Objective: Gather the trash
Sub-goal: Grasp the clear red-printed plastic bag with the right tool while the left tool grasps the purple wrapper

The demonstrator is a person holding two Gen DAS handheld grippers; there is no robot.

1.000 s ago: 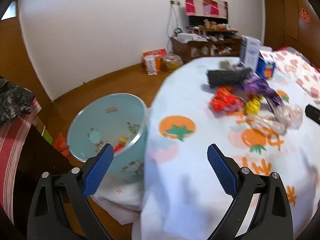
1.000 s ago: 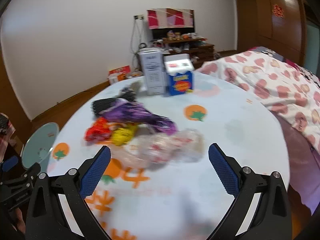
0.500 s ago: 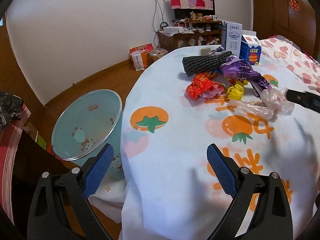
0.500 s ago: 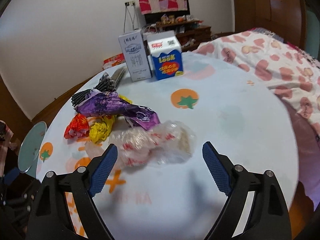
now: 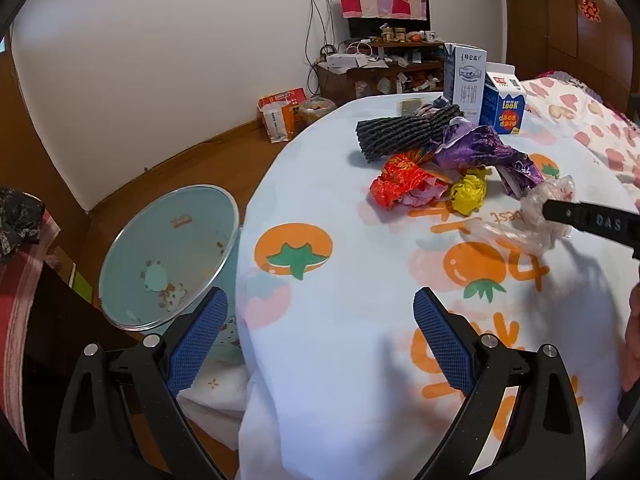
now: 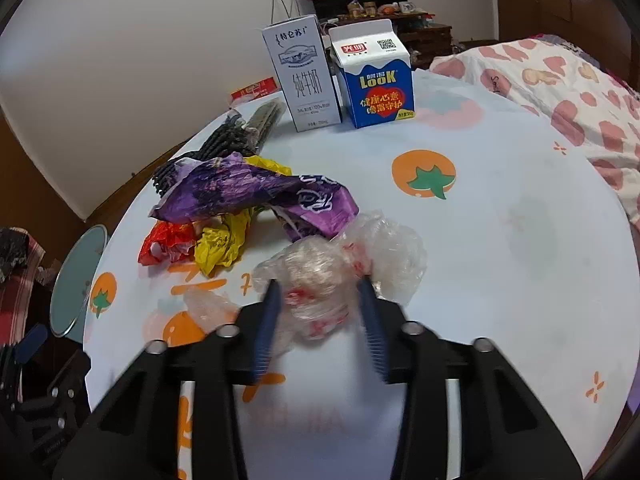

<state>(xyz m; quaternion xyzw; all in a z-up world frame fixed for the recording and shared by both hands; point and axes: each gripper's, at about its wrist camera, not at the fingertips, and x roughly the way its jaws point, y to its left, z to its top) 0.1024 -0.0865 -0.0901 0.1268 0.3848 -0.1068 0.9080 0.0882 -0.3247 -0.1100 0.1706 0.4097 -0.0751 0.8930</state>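
A crumpled clear plastic bag [image 6: 320, 276] lies on the tomato-print tablecloth [image 6: 500, 240]. My right gripper [image 6: 318, 288] is closing on it, and both blue pads press its sides. Behind it lie a purple wrapper [image 6: 248, 192], a yellow wrapper [image 6: 220, 244], a red wrapper [image 6: 168, 240] and a black foam net [image 6: 224, 140]. My left gripper [image 5: 318, 294] hangs open with nothing between its fingers, over the table's near edge. The light blue bin [image 5: 188, 208] stands on the floor just left of it. In the left wrist view the clear bag [image 5: 516, 232] shows at the right, under a black finger.
Two upright milk cartons, one white [image 6: 304, 76] and one blue [image 6: 376, 76], stand at the table's far side. A bed with a heart-print cover [image 6: 560, 80] borders the table on the right. A red striped cloth [image 5: 24, 280] lies left of the bin.
My right gripper came down and forward over the clear bag and its jaws closed from wide open onto it. The left view swung toward the table, then held.
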